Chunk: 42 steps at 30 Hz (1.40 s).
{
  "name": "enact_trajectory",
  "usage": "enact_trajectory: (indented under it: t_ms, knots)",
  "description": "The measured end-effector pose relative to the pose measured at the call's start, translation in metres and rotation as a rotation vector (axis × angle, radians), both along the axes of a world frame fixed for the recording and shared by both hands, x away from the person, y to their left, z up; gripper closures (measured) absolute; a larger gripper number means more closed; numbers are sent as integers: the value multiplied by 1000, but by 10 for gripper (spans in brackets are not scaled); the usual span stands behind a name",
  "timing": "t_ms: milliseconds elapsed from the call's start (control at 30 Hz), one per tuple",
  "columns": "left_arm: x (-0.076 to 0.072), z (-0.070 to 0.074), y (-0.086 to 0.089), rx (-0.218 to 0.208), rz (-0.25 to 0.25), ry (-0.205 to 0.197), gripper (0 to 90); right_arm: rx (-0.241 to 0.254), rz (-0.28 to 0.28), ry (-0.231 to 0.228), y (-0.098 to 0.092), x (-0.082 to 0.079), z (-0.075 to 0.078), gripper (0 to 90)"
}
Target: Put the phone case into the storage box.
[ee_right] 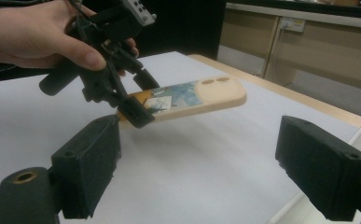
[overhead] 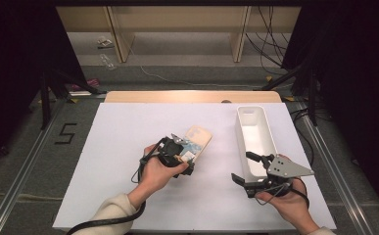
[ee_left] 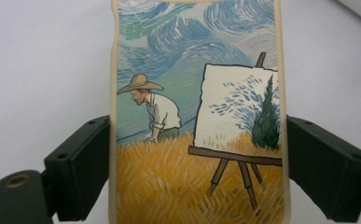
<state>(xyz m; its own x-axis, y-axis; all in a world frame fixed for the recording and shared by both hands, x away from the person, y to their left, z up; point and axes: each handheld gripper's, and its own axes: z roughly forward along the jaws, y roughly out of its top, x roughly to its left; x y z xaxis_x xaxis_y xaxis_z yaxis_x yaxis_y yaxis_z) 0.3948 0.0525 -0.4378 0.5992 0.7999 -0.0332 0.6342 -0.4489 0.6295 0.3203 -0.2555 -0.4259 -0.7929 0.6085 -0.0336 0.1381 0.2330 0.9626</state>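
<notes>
Phone case (ee_right: 187, 100) seemingly lifted, clamped in left gripper (ee_right: 131, 95).

Black two-jawed left claw (overhead: 181, 147) trails a black cable; right claw (overhead: 249, 169) carries a grey triangular plate.

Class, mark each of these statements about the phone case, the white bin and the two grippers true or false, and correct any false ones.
1. The left gripper grips the phone case by its long edges. True.
2. The phone case lies flat on the table. False: the right gripper view shows it lifted clear.
3. The white bin holds a phone. False: it looks empty.
4. The right gripper is open, holding nothing. True.
5. The case shows a painter beside an easel. True.
</notes>
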Motion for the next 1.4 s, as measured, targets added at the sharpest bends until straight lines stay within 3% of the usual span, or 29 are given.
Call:
enact_trajectory:
  t_ms: [600, 1400]
  knots:
    - [-18, 8, 21, -36, -20, -48, 120, 28, -23, 18, 16, 8, 3, 152]
    - [-34, 13, 30, -47, -39, -85, 120, 22, -54, 33, 38, 21, 5, 154]
